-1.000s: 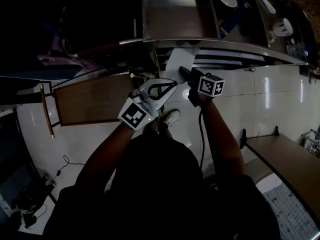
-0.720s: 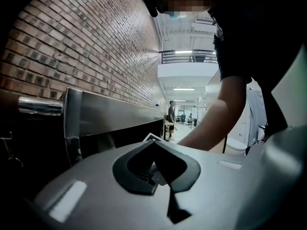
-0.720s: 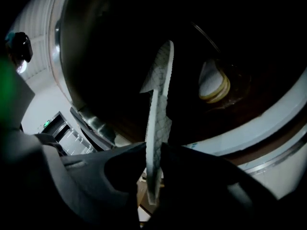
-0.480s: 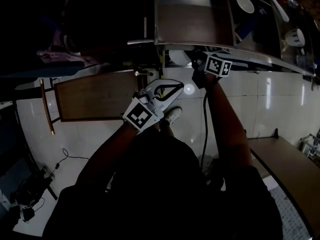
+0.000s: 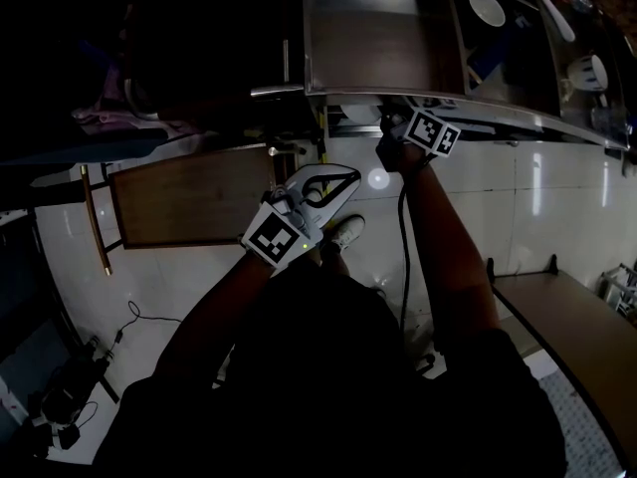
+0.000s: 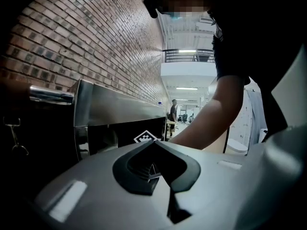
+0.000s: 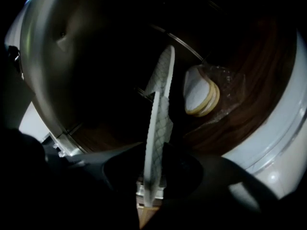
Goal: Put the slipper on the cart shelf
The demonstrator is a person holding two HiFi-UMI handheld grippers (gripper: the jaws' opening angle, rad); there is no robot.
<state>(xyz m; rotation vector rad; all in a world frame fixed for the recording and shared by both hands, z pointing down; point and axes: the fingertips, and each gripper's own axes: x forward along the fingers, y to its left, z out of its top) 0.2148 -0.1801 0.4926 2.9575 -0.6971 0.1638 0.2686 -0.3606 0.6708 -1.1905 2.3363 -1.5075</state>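
The white slipper (image 7: 160, 104) shows edge-on in the right gripper view, its diamond-patterned sole to the right. My right gripper (image 7: 154, 176) is shut on its near end. Slipper and jaws reach in over the cart's brown wooden shelf (image 7: 240, 123), under the steel top. In the head view the right gripper (image 5: 393, 137) is tucked under the cart's top edge (image 5: 378, 38), and only a white sliver of the slipper (image 5: 356, 115) shows. My left gripper (image 5: 350, 174) hovers lower left of it over the floor, shut and empty; its grey jaws (image 6: 158, 171) meet in the left gripper view.
A white roll with a beige rim (image 7: 201, 97), in clear plastic, lies on the shelf just behind the slipper. White bowls (image 5: 488, 8) sit on the cart top. A brown board (image 5: 189, 197) stands at the left, and a bench (image 5: 577, 337) at the right. My shoe (image 5: 343, 235) is on the tiled floor.
My right gripper has carried the slipper forward under the cart's top edge, so most of the slipper is now hidden in the head view. The left gripper has stayed put.
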